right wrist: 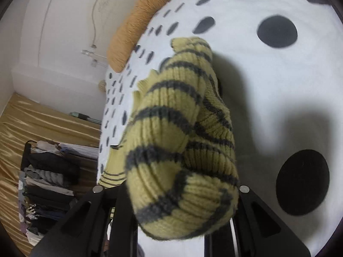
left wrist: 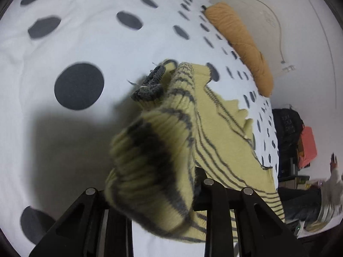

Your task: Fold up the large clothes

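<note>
A yellow knit sweater with dark grey stripes [left wrist: 225, 132] lies partly on a white bed cover with dark dots [left wrist: 64, 42]. My left gripper [left wrist: 154, 197] is shut on a bunched fold of the sweater, lifted above the bed; the fabric hides the fingertips. A grey ribbed edge [left wrist: 152, 81] sticks up from the fold. In the right wrist view my right gripper [right wrist: 175, 203] is shut on another thick bunch of the same sweater [right wrist: 182, 128], held above the bed cover [right wrist: 278, 85]. The rest of the sweater trails down to the left.
An orange pillow [left wrist: 242, 42] lies at the bed's far edge near the white wall; it also shows in the right wrist view [right wrist: 139, 23]. A rack of clothes [right wrist: 47, 182] stands beside the bed before a gold curtain [right wrist: 32, 117]. A dark bag [left wrist: 287, 124] and red item sit at the right.
</note>
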{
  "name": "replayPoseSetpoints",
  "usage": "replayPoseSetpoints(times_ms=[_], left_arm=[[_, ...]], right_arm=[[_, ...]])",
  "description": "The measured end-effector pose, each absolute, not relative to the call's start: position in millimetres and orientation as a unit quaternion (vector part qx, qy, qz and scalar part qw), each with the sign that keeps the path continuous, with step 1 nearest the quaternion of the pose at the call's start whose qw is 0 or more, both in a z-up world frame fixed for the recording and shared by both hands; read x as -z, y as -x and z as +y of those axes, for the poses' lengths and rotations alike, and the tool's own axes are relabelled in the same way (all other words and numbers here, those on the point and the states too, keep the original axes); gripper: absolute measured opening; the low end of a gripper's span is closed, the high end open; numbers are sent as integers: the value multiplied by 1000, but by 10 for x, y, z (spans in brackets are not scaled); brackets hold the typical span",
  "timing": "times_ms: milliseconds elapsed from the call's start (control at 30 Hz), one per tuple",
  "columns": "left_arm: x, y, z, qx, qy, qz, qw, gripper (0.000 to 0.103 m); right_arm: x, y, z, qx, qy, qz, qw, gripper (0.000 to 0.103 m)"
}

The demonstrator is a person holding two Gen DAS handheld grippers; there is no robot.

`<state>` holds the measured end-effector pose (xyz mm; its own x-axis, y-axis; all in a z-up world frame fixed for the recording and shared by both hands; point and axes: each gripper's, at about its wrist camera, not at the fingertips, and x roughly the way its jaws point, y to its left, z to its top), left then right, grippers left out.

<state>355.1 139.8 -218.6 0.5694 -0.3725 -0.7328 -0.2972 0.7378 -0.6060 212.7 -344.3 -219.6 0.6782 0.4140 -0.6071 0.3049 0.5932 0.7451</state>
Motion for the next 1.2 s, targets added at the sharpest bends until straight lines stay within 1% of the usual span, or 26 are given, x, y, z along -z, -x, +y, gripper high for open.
replayPoseSetpoints(times_ms=[67,167,333,400,433,467,500,533,567,600,633,700,800,833,900,933,1000,1033,1067,1100,1133,1200], left_arm=[[2051,-3463,1362,33,349,464,814,26],[1975,-3187,1362,46,360,474,803,26],[2011,-2159,1423,43,390,482,784,26],[2239,-1775,1430,29,392,505,768,28],[2452,-1619,1433,18,395,526,753,30],[2640,-1521,1458,12,413,539,734,32],[2839,-1414,1552,17,466,523,713,33],[2886,-1375,1616,23,490,510,706,33],[2880,-1374,1651,24,497,508,704,33],[2798,-1393,1658,18,480,509,714,33],[2717,-1408,1647,13,458,510,728,33],[2624,-1431,1639,4,430,512,743,34],[2692,-1426,1683,-2,454,509,731,35],[2722,-1401,1697,-4,458,509,729,36],[2725,-1365,1680,-8,451,509,733,37],[2703,-1371,1654,-11,440,511,738,37],[2670,-1346,1632,-15,431,513,742,38],[2674,-1344,1625,-16,433,512,741,38],[2695,-1341,1642,-15,438,511,740,38],[2703,-1335,1648,-14,444,509,737,38],[2710,-1326,1661,-13,446,509,736,38],[2710,-1331,1654,-14,445,509,737,38]], right_arm=[[2038,-2050,-3414,-48,-438,399,804,19],[1890,-1826,-3432,-51,-437,405,801,19],[1786,-1011,-3487,-51,-445,434,782,19],[1941,-627,-3508,-37,-444,463,766,20],[2130,-470,-3535,-15,-447,490,748,23],[2358,-351,-3571,9,-449,520,727,34],[2556,-270,-3612,28,-450,546,706,36],[2718,-175,-3690,16,-484,538,690,35],[2771,-55,-3802,5,-536,506,676,36],[2766,0,-3869,10,-561,498,661,37],[2728,39,-3919,18,-571,498,652,41],[2553,91,-3990,45,-541,509,668,43],[2192,191,-3986,102,-455,518,717,45],[2016,230,-3962,145,-406,517,740,45],[1678,253,-3892,202,-320,490,785,45],[1545,224,-3823,203,-289,478,804,44],[1343,71,-3564,139,-265,463,834,39],[1342,-60,-3502,109,-269,462,838,34],[1344,-184,-3287,55,-276,463,841,33],[1372,-277,-3120,17,-277,467,839,32],[1422,-391,-2868,-24,-269,472,839,28],[1580,-519,-2447,-78,-252,483,835,27]])
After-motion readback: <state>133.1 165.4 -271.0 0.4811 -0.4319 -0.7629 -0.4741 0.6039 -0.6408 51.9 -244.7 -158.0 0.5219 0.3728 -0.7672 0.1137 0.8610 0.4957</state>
